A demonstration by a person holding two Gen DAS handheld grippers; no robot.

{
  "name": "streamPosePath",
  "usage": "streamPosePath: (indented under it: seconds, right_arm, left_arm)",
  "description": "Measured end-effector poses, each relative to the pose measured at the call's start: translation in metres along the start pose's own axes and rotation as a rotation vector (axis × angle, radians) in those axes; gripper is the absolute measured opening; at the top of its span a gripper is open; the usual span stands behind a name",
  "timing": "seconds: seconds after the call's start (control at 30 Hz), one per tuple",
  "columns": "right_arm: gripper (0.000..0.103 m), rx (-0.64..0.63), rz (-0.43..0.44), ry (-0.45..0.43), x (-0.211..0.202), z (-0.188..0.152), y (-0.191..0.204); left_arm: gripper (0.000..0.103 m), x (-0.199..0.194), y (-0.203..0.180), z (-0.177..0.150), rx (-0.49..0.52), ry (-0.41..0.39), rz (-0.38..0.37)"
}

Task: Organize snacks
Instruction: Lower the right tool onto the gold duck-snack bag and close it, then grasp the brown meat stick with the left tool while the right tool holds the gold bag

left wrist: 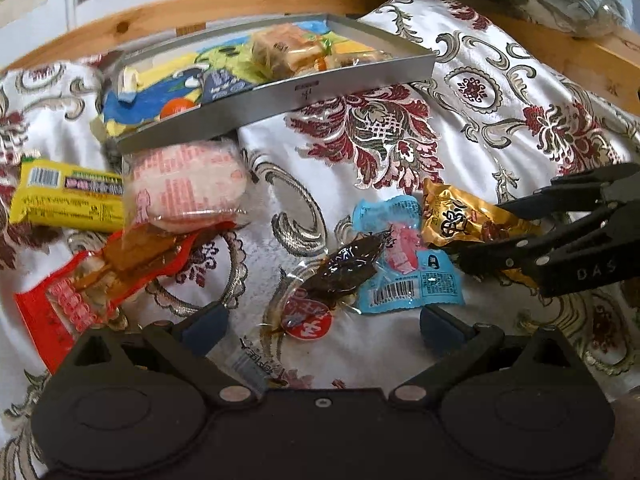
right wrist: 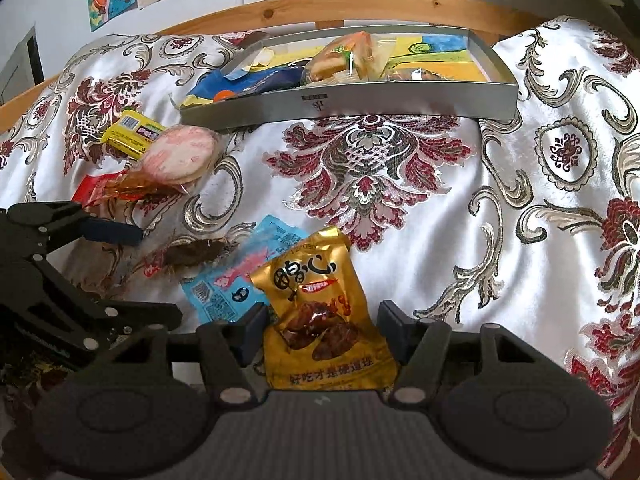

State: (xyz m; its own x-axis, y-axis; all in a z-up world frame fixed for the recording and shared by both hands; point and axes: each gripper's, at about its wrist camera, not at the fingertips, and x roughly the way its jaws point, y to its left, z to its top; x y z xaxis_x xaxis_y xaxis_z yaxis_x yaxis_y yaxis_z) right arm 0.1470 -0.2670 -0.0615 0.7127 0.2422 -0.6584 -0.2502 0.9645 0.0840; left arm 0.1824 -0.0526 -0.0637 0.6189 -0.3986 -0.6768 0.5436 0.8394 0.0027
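Snacks lie scattered over a patterned cloth, and the one in hand is the gold packet, low in the centre of the right wrist view, between the spread fingers of the right gripper. Its left blue pad sits just beside the packet's edge and the right pad stands a little off, so the packet is straddled but not yet pinched. To do this step well, I judge the fingers should close squarely across the packet's body rather than its crimped end, firmly enough that the slick foil does not slide, then lift clear of the blue packet that it partly overlaps, so as not to drag that along. The grey tray, at upper centre and already holding several snacks, looks the likely place for it. In the left wrist view the left gripper hovers low with its fingers wide apart over the dark brown snack in clear wrap at lower centre, gripping nothing; the right gripper enters from the right edge, angled down onto the gold packet.
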Motion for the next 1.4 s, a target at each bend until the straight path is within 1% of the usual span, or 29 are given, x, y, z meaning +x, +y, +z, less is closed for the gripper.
streamPosePath:
  seconds: [0.07,0.17,0.23,0.3,0.33,0.37,0.4,0.5,0.6,0.67,0.7,0.87,0.97,1.1,1.2,1.23,1.27,1.3,1.37,1.4]
  right_arm:
    - [0.066,0.002,0.003,0.004,-0.001,0.001,-0.001]
    - [0.065,0.024,0.007,0.01,-0.005,0.001,-0.002]
    - [0.065,0.038,0.004,0.016,-0.009,-0.001,-0.002]
    - [0.065,0.037,-0.002,0.024,-0.012,-0.003,-0.001]
    - [0.065,0.034,-0.005,0.028,-0.014,-0.005,0.001]
    - [0.066,0.032,-0.007,0.029,-0.015,-0.006,0.002]
    - [0.066,0.03,-0.008,0.03,-0.017,-0.006,0.004]
    - [0.066,0.024,-0.01,0.028,-0.019,-0.009,0.006]
    - [0.066,0.033,-0.006,0.027,-0.018,-0.01,0.006]
    - [0.066,0.04,-0.001,0.026,-0.017,-0.01,0.003]
    - [0.067,0.042,0.001,0.026,-0.016,-0.01,0.002]
    - [0.068,0.023,0.014,0.021,-0.012,-0.008,-0.002]
    - [0.07,-0.002,0.022,0.018,-0.009,-0.008,-0.002]
    - [0.072,-0.022,0.029,0.011,-0.005,-0.007,-0.003]
    - [0.072,-0.021,0.031,0.01,-0.004,-0.007,-0.003]
    - [0.072,-0.022,0.031,0.011,-0.004,-0.007,-0.003]
    - [0.072,-0.024,0.029,0.011,-0.004,-0.007,-0.003]
    - [0.072,-0.025,0.028,0.012,-0.004,-0.007,-0.002]
    - [0.072,-0.027,0.025,0.015,-0.005,-0.007,-0.001]
    - [0.072,-0.027,0.023,0.017,-0.005,-0.007,-0.001]
  left_arm:
    - [0.102,-0.001,0.002,0.002,-0.02,0.018,-0.036]
    - [0.101,-0.002,0.005,0.003,-0.061,0.052,-0.113]
    - [0.1,-0.004,0.004,0.004,-0.066,0.073,-0.143]
    - [0.1,-0.006,0.002,0.005,-0.07,0.11,-0.188]
    - [0.099,-0.008,0.001,0.005,-0.068,0.125,-0.215]
    - [0.096,-0.009,-0.001,0.005,-0.06,0.129,-0.234]
    - [0.096,-0.011,-0.005,0.006,-0.048,0.131,-0.242]
    - [0.097,-0.013,-0.014,0.006,0.012,0.109,-0.197]
    - [0.099,-0.014,-0.015,0.004,0.049,0.072,-0.153]
    - [0.1,-0.013,-0.014,0.005,0.076,0.05,-0.153]
    - [0.1,-0.011,-0.015,0.005,0.094,0.045,-0.162]
    - [0.101,0.004,-0.011,0.016,0.224,0.044,-0.265]
    - [0.102,0.016,-0.006,0.026,0.302,0.082,-0.325]
    - [0.102,0.027,0.001,0.034,0.352,0.133,-0.397]
    - [0.095,0.027,0.008,0.037,0.335,0.161,-0.416]
    - [0.091,0.026,0.01,0.036,0.33,0.166,-0.418]
    - [0.084,0.025,0.012,0.035,0.318,0.172,-0.423]
    - [0.081,0.023,0.014,0.033,0.294,0.173,-0.426]
    - [0.073,0.018,0.017,0.029,0.258,0.161,-0.413]
    - [0.072,0.015,0.019,0.027,0.238,0.158,-0.405]
